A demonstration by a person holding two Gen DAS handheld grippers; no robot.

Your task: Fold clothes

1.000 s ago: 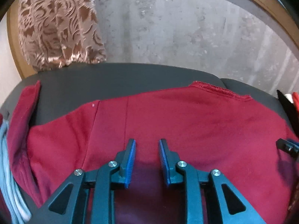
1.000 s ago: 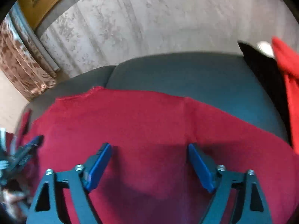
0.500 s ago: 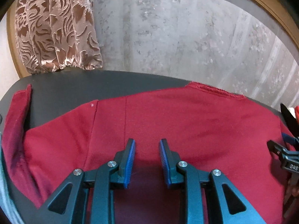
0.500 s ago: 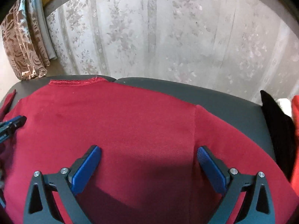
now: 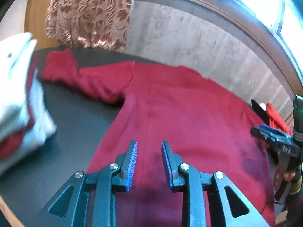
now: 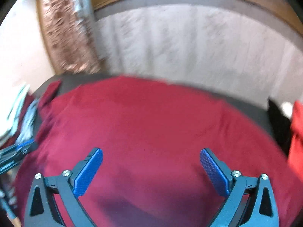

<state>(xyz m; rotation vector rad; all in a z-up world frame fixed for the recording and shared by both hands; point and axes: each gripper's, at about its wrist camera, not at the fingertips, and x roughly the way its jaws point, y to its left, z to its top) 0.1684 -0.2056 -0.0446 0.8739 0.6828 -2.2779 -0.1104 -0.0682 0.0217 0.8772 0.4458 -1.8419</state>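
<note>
- Dark grey counter [image 5: 72,117] is sitting in front of a pale patterned sheer curtain [image 5: 189,43], with a brown-and-beige floral drape [image 5: 89,13] hanging at the back left under a wooden window frame.
- A big dark red long-sleeved knit garment [image 5: 180,113] is lying spread flat across most of the counter, one sleeve [image 5: 79,75] reaching out toward the back left corner.
- The left tool [image 5: 149,165] is hovering over the garment's near edge, blue pads parted a little with nothing between them, so it's open and gripping nothing.
- The right tool [image 6: 151,172] has just been opening, and its jaws are now standing spread really wide above the red fabric, nothing between them.
- A folded stack of white and red clothes [image 5: 17,98] is sitting at the counter's left side, pretty blurry.
- Over at the far right a black cloth [image 6: 278,121] and a bright red-orange cloth [image 6: 297,136] are lying just beside each other.
- The right wrist view is smeared overall.
</note>
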